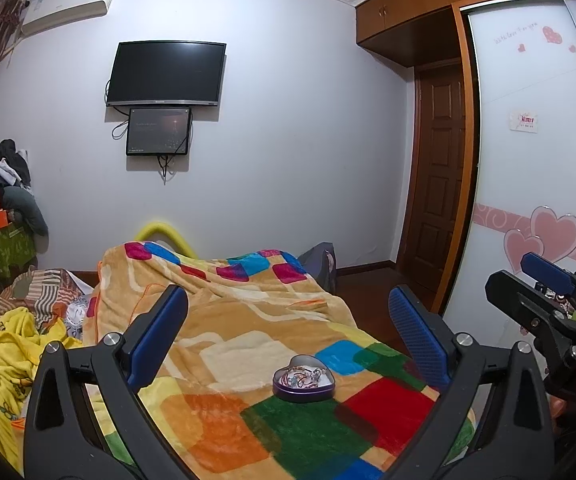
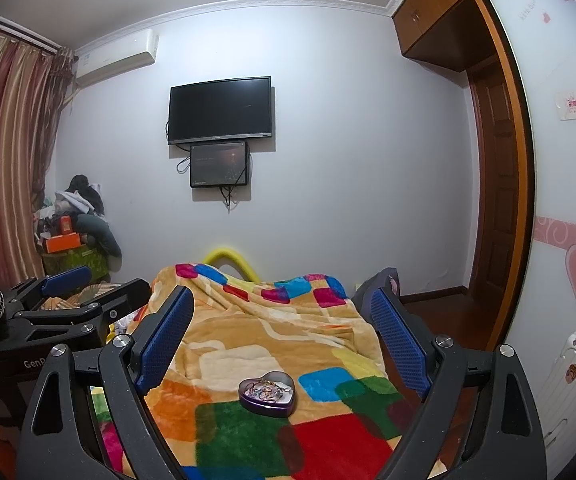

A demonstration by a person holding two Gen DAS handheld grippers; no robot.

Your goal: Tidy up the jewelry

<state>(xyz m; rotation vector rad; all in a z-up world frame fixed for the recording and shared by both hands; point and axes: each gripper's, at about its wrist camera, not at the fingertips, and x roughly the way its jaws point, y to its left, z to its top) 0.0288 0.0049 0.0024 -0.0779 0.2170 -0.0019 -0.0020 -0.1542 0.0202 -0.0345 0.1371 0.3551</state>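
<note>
Black gripper arms with blue pads fill the bottom of both wrist views. Beyond them the blanket [image 1: 247, 344], a patchwork of coloured squares, covers the bed and runs away toward the white wall [image 1: 288, 140]; its right edge drops to dark floor beside the wardrobe [image 1: 528, 160], and its left edge meets a heap of yellow and striped bedding [image 1: 15, 344]. Open blanket lies on every side of the tin.

Left gripper [image 1: 288, 336] stands wide apart, its pads bare and touching nothing, with the blanket showing between them. Right gripper [image 2: 283, 336] is likewise spread wide and holds nothing. Each appears at the edge of the other's view, side by side and apart.

A heart-shaped purple tin [image 1: 304, 380] sits lidless on the blanket, near the front, between the pads in both views and clear of them. Jewelry [image 1: 302, 376] lies tangled inside it; the separate pieces are too small to tell apart.

The hands holding the grippers are almost wholly cut off. The foot of the bed is hidden under the blanket, and a grey bag [image 1: 322, 260] past it is half covered.
</note>
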